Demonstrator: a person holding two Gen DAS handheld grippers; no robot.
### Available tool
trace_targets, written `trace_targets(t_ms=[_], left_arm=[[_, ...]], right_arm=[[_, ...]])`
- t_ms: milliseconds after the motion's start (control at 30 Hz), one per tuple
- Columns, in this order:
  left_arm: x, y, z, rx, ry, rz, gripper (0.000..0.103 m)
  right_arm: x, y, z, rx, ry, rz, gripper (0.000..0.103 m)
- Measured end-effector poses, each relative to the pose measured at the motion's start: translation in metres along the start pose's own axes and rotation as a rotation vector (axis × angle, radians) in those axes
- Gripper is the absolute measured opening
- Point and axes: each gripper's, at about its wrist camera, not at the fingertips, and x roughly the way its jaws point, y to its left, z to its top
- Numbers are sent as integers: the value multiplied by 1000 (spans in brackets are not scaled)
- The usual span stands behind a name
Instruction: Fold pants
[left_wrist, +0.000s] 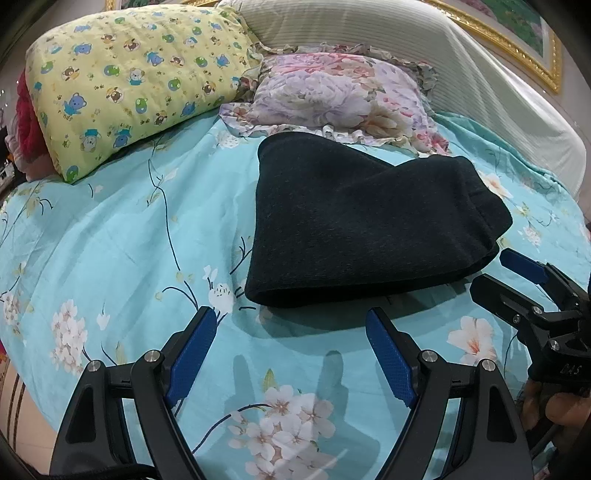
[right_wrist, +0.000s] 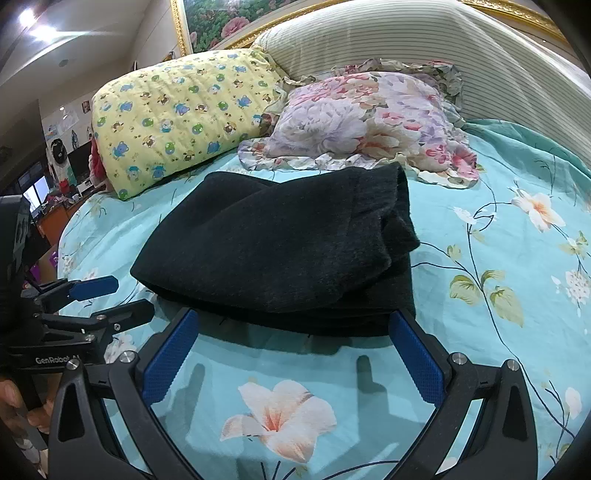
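The dark pants (left_wrist: 354, 225) lie folded in a thick bundle on the turquoise floral bedsheet (left_wrist: 122, 236). They also show in the right wrist view (right_wrist: 280, 251), with the layered edges at the right. My left gripper (left_wrist: 291, 321) is open and empty, just short of the bundle's near edge. My right gripper (right_wrist: 293, 325) is open and empty, its fingertips at the bundle's near edge. The right gripper shows at the right of the left wrist view (left_wrist: 491, 273). The left gripper shows at the left of the right wrist view (right_wrist: 129, 295).
A yellow cartoon-print pillow (left_wrist: 129, 85) and a floral pillow (left_wrist: 340, 96) lie behind the pants. A striped cream headboard (left_wrist: 424, 55) curves behind them. The bed's edge drops off at the left (left_wrist: 14, 369). Room furniture shows far left (right_wrist: 48, 192).
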Motion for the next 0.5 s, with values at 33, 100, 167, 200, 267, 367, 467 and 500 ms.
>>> trace_targets(t_ms=[33,100,167,200,267,367,467,500], left_arm=[[0,0,0,-1,0,0,83],[-1,0,0,-3,-2,-1,83],[-1,0,-1,-4,-3,-2,83],[-1,0,-1,-5,-3,-1,83],[-2,0,-1,-6,-4,1,83],[-4,1,0,-8,-9,3,83],[-5,1,1,-8,-14,3,83],[-6,1,2,-7,-16,4,83]], right_arm=[[0,-1,0,3,-1,2,102],[-1,-1,1,8,-4,-3,102],[-3,-1,0,11,-10,-2,102],[-4,-1,0,12,-15,-4,102],[-4,-1,0,14,-19,-4,102],[-4,-1,0,14,-21,-4,102],[-5,-2,0,16,-25,-5,102],[-5,-2,1,17,-27,-4,102]])
